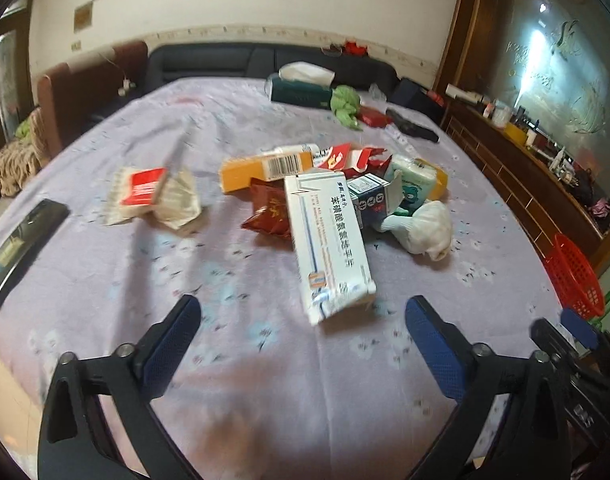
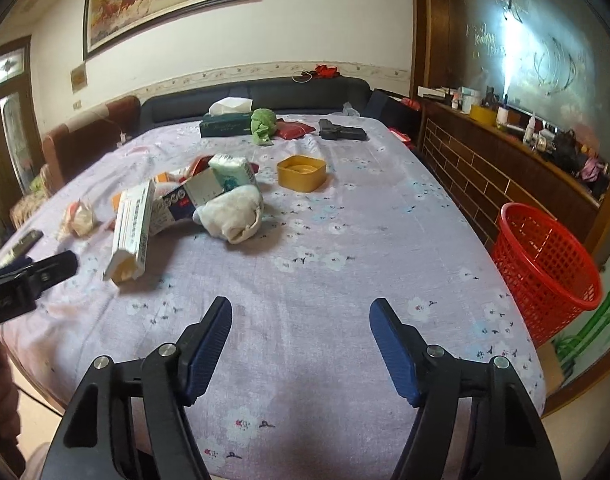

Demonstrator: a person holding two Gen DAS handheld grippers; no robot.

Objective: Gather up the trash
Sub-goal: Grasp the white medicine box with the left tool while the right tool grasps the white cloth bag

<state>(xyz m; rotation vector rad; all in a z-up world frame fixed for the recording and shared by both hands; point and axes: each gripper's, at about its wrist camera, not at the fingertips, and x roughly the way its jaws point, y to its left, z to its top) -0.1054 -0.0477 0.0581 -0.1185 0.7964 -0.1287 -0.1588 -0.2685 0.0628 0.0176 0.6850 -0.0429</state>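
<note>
- Both tongs are empty right now. The left gripper (image 1: 303, 322) has its blue pads spread wide with nothing between them, hanging just short of the near end of the white medicine box (image 1: 329, 240).
- The right gripper (image 2: 301, 320) is also apart and holding nothing, only bare tablecloth (image 2: 345, 240) under it.
- The trash sits in a heap mid-table, to the left of the right gripper: the white box on top, an orange carton (image 1: 261, 168), a crinkly red snack wrapper (image 1: 267, 212), a torn red-and-white pack (image 1: 353, 158), a crumpled white wad (image 1: 429, 226) and a small green tissue pack (image 2: 231, 174).
- If it were me, I'd go for the white box first. It's rigid cardboard with flat sides, so squeeze across the narrow width, not the length, and lift it straight off so the wrappers under it don't get dragged along.
- The foil wrapper looks slippery and the wad is soft, so pinch those deep.
- The red mesh basket (image 2: 545, 264) stands off the table's right edge, well apart from the heap. Guessing that's the bin.
- A separate crumpled pack (image 1: 153, 196) lies off to the left.
</note>
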